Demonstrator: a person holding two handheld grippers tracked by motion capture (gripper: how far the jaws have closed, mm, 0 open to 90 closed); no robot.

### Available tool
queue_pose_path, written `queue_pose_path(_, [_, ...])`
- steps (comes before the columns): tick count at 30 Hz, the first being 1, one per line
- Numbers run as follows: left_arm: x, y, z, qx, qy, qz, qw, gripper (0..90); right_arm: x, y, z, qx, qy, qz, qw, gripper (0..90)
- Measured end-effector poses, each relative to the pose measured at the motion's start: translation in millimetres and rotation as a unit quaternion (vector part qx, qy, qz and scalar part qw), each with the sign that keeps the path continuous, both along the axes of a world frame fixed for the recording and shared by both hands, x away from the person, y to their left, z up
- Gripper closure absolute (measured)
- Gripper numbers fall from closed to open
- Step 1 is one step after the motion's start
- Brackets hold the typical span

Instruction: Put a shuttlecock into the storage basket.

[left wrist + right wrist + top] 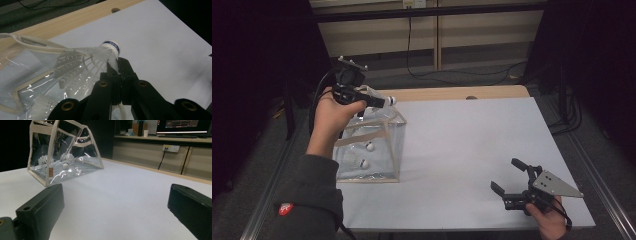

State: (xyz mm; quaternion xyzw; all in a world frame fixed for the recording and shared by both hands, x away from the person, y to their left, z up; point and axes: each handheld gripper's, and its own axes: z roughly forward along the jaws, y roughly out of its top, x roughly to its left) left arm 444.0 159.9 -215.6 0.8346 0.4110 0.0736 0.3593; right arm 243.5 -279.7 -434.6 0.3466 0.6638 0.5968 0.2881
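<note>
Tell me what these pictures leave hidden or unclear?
- High view: the hand covers the left tongs gripping the shuttlecock.
- High view: glare on the clear bag blurs the two shuttlecocks inside.
- Left gripper view: lettering on the shuttlecock's blue band is too small.

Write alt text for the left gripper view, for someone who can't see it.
A black claw, shut on a white feathered shuttlecock with a blue-banded cork tip, holds it over the mouth of a clear plastic bag with beige trim. Beyond lies a white table surface with a light wooden edge.

Between my two claws the white surface [462,150] lies open; a clear bag [382,150] blocks its left edge.
</note>
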Motion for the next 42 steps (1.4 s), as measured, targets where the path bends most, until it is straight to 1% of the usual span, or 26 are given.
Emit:
queue_pose_path(1, [0.3,0.6,-0.5,0.003,0.0,0.001,1.0,88.8,0.0,0.0,0.0,-0.002,0.0,0.0,1.0,0.3])
queue_pose_path(4, [0.7,3.0,-1.1,0.002,0.003,0.002,1.0,88.7,-0.2,0.3,0.1,0.001,0.001,-0.001,1.0,0.3])
queue_pose_path(5, [0.7,3.7,-1.1,0.004,0.003,0.004,1.0,88.7,-0.1,0.0,0.0,-0.002,0.0,0.0,1.0,0.3])
queue_pose_path(11, [0.1,7.4,-0.1,0.003,0.001,0.007,1.0,88.7,0.0,0.0,-0.1,-0.001,0.001,0.0,1.0,0.3])
queue_pose_path(15, [0.6,9.8,-0.7,0.01,0.0,0.011,0.9999,88.6,-0.1,0.0,0.0,-0.002,-0.001,0.0,1.0,0.3])
queue_pose_path(26, [0.8,15.4,-2.4,0.01,0.0,0.015,0.9998,88.5,0.0,0.0,-0.1,-0.002,0.001,0.0,1.0,0.3])
queue_pose_path(29, [1.0,16.4,-3.2,0.01,0.001,0.02,0.9998,88.4,-0.1,0.2,-0.2,-0.001,0.001,0.0,1.0,0.3])
queue_pose_path(33, [2.2,18.3,-4.2,0.015,0.004,0.018,0.9997,88.5,-0.1,0.1,-0.2,0.0,0.001,0.0,1.0,0.3])
queue_pose_path(38, [2.5,21.0,-7.1,0.012,0.007,0.024,0.9996,88.5,0.0,-0.1,-0.5,0.0,0.002,-0.001,1.0,0.3])
queue_pose_path(42, [3.2,25.1,-8.7,0.014,0.008,0.027,0.9995,88.5,-0.2,0.1,-0.5,0.0,0.002,0.0,1.0,0.3])
